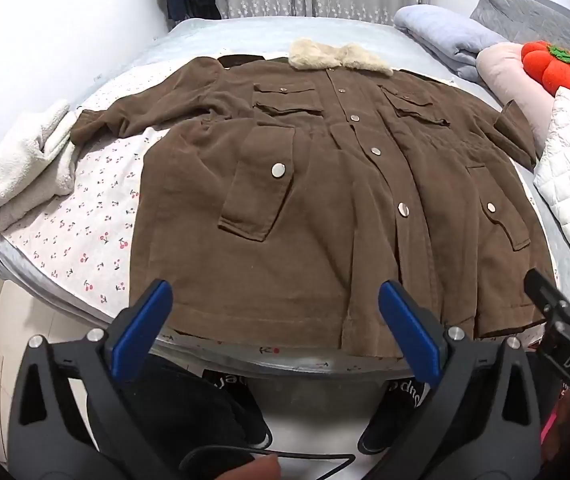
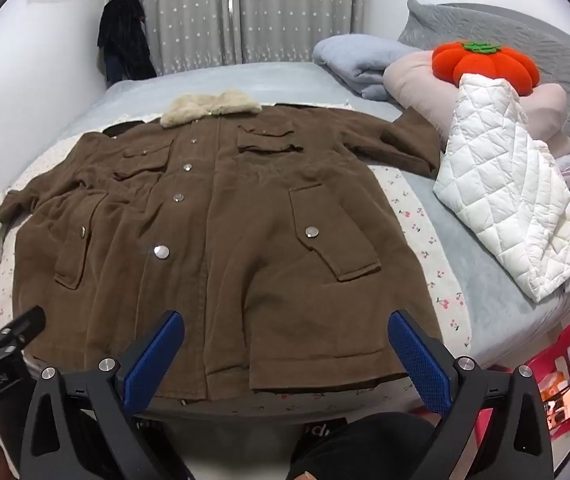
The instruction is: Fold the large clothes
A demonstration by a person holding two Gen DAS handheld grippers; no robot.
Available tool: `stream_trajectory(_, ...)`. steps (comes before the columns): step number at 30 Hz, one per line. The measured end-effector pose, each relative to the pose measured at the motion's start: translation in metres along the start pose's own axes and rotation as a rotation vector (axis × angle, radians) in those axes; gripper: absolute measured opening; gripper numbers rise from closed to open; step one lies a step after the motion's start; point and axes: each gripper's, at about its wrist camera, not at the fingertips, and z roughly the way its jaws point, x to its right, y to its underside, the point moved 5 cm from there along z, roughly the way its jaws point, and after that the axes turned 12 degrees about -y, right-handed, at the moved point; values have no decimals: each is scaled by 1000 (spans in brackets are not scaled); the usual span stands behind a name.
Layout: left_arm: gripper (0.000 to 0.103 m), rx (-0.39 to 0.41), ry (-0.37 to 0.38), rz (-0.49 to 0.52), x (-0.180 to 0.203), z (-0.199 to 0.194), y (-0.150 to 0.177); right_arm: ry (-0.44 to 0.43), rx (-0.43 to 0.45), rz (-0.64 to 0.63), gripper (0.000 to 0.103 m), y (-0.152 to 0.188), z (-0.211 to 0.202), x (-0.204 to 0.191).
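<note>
Both the left gripper (image 1: 275,320) and right gripper (image 2: 285,354) hover fingers apart over the brown corduroy coat with cream fleece collar (image 2: 213,232), spread flat to the bed's (image 2: 497,320) near edge (heavy fabric!), so a shallow pinch could slip mid-fold.

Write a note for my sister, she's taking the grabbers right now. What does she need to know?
Left gripper: open, holding nothing, just above the hem.
Right gripper: open, holding nothing, also by the hem.
Brown coat: spread flat on the bed, front up, buttoned, fur collar at the far end, both sleeves out to the sides.
Done: the coat is laid out.
Left: all the folding, sleeves first probably.
</note>
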Motion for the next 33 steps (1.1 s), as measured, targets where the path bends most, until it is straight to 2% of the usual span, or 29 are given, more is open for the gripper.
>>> stream_trajectory(5, 102, 12, 7, -10, 0, 2, -1, -19, 28, -8, 103, 3, -10, 5)
stream_trajectory(8, 102, 9, 10, -13, 1, 4, -3, 22, -24, -31, 103, 0, 4, -8)
stream_trajectory(33, 102, 6, 26, 6, 6, 0, 7, -5, -40, -13, 103, 5, 7, -8)
